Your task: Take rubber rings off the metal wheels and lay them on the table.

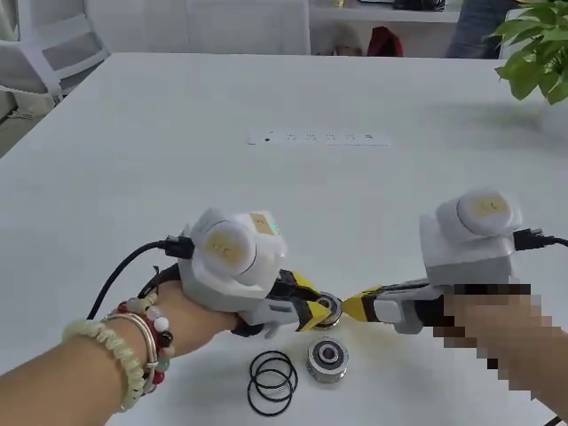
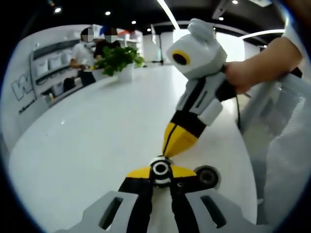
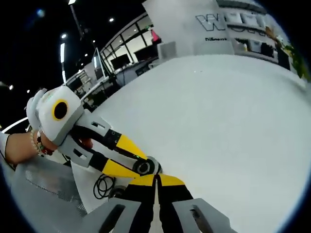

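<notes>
My left gripper (image 1: 319, 312) is shut on a small metal wheel (image 1: 328, 308), held a little above the table. In the left gripper view the wheel (image 2: 161, 170) sits between the yellow-tipped jaws. My right gripper (image 1: 349, 308) comes in from the right, shut, its tip against the wheel's rim; whether it pinches a rubber ring I cannot tell. A second wheel (image 1: 327, 358) stands on the table just below. Beside it lie black rubber rings (image 1: 272, 380), overlapping. The right gripper view shows the held wheel (image 3: 144, 166) and the rings (image 3: 102, 187).
The white table (image 1: 266, 195) stretches far ahead, with a flush socket strip (image 1: 318, 138) in its middle. A leafy plant (image 1: 537, 49) stands at the far right corner. White chairs (image 1: 44, 53) stand at the far left. People stand by shelves (image 2: 95, 41) in the background.
</notes>
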Demonstrator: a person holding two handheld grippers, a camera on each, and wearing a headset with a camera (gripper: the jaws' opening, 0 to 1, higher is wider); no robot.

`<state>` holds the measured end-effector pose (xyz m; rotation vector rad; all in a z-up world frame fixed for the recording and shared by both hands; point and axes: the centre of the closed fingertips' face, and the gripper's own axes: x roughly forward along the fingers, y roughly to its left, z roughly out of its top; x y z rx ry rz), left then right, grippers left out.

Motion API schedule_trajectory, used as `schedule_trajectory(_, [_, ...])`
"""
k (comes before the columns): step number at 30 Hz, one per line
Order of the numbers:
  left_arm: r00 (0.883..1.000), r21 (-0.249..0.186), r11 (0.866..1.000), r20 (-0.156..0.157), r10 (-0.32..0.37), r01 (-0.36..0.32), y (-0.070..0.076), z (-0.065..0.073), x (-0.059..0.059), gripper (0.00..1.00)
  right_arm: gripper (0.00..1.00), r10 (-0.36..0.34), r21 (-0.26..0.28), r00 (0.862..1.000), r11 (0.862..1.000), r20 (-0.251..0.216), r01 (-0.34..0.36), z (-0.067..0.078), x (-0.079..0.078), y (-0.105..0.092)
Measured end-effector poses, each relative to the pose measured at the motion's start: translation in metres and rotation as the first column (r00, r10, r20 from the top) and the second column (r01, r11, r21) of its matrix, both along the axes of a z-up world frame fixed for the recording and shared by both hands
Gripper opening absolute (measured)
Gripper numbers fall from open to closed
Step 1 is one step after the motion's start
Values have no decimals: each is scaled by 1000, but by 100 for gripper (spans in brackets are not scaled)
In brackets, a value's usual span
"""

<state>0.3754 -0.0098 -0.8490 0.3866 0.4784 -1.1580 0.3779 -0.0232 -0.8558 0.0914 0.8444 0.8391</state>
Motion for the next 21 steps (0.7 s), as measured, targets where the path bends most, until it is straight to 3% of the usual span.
schedule_trajectory(4, [1000, -7, 1000, 4, 3, -3, -1, 0, 0, 14, 0, -9, 40, 1000, 999, -22, 10, 2, -1, 1])
schedule_trajectory(21, [1000, -31, 999, 14, 23, -23, 0, 1, 0, 14, 0, -9, 53, 1000, 999, -24, 11, 10, -6, 8])
